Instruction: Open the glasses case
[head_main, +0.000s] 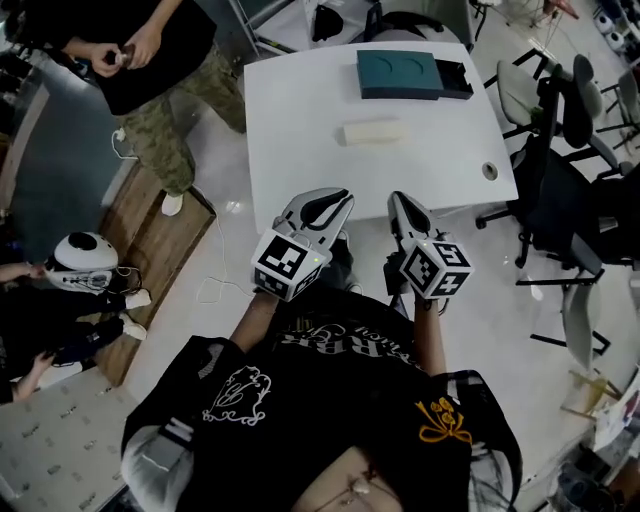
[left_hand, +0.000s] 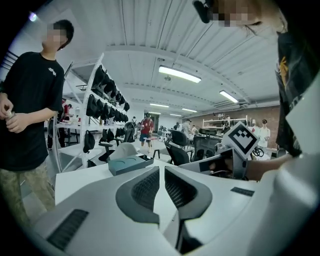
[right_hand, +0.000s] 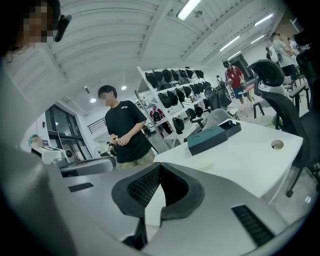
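- The left gripper (head_main: 338, 198) hovers just short of the near edge of the white table (head_main: 300, 120). Its own view shows its dark ribbed pads (left_hand: 146, 189) drawn close together, with only a thin slit between them and nothing in it.
- The right gripper (head_main: 398, 198) hangs beside it at the same near edge, just apart from the other gripper. Its own view shows the jaw tips meeting, with nothing held.
- The glasses case (head_main: 375, 132) lies flat near the middle of the table, well apart from both grippers. It is a pale cream oblong with rounded corners, and its long side runs along the table's width. The lid is down, and against the white top it barely stands out.
- A round cable hole (head_main: 489, 171) sits near the table's right edge.
- A dark teal box (head_main: 398, 74) rests toward the table's far edge, beyond the case.
- A smaller black box (head_main: 455, 78) lies against the teal box's right side.
- A person in a black shirt and camouflage trousers (head_main: 150, 60) stands off the table's far left corner.
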